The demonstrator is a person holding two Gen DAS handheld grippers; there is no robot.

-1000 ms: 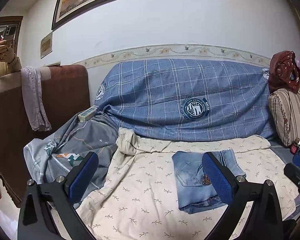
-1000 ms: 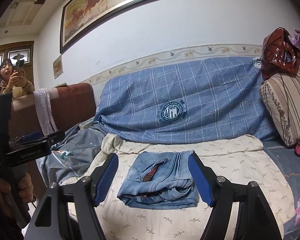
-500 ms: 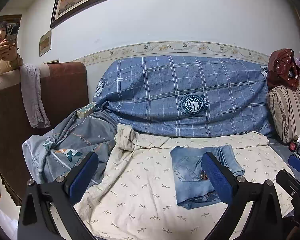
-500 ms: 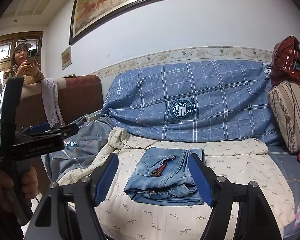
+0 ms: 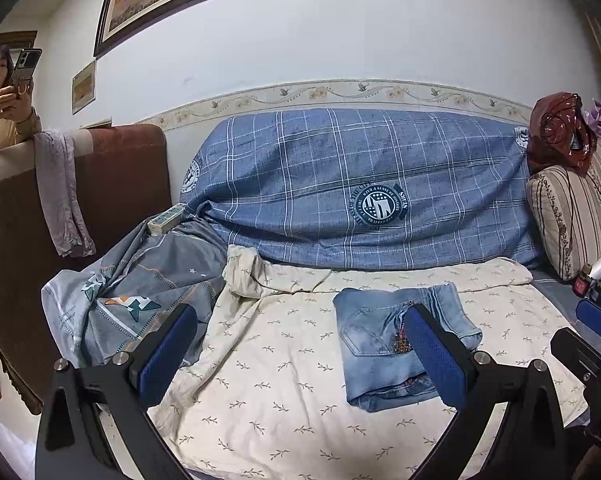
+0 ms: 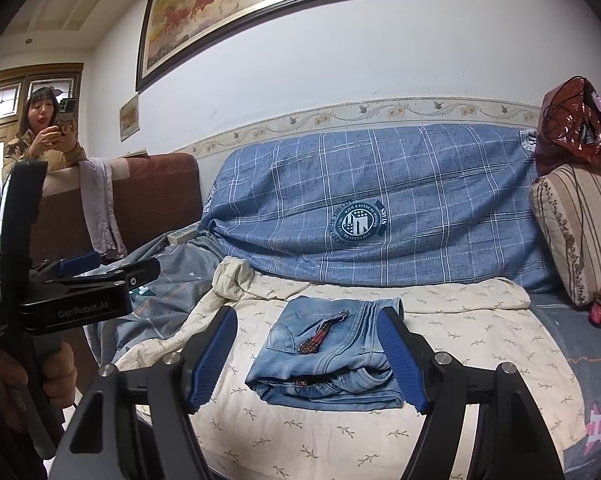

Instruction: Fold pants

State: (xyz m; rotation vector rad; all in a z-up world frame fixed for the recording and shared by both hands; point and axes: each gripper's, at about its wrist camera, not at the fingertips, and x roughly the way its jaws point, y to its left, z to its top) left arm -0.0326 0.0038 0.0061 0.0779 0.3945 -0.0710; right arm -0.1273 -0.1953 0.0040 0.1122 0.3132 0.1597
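The pants are light blue jeans, folded into a compact bundle on the cream leaf-print sheet of the sofa seat. They also show in the right wrist view, back pocket up, with a small red plaid tag on top. My left gripper is open and empty, held back from the sofa, its right finger in front of the jeans. My right gripper is open and empty, held back, with the jeans seen between its fingers. The left gripper also shows in the right wrist view.
A blue plaid cover drapes the sofa back. A grey quilt lies at the left, a striped cushion with a red bag at the right. A brown chair back carries a lilac cloth. A person with a phone stands far left.
Both grippers have drawn back and risen a little from the sofa. The folded jeans lie still and both grippers stay open.
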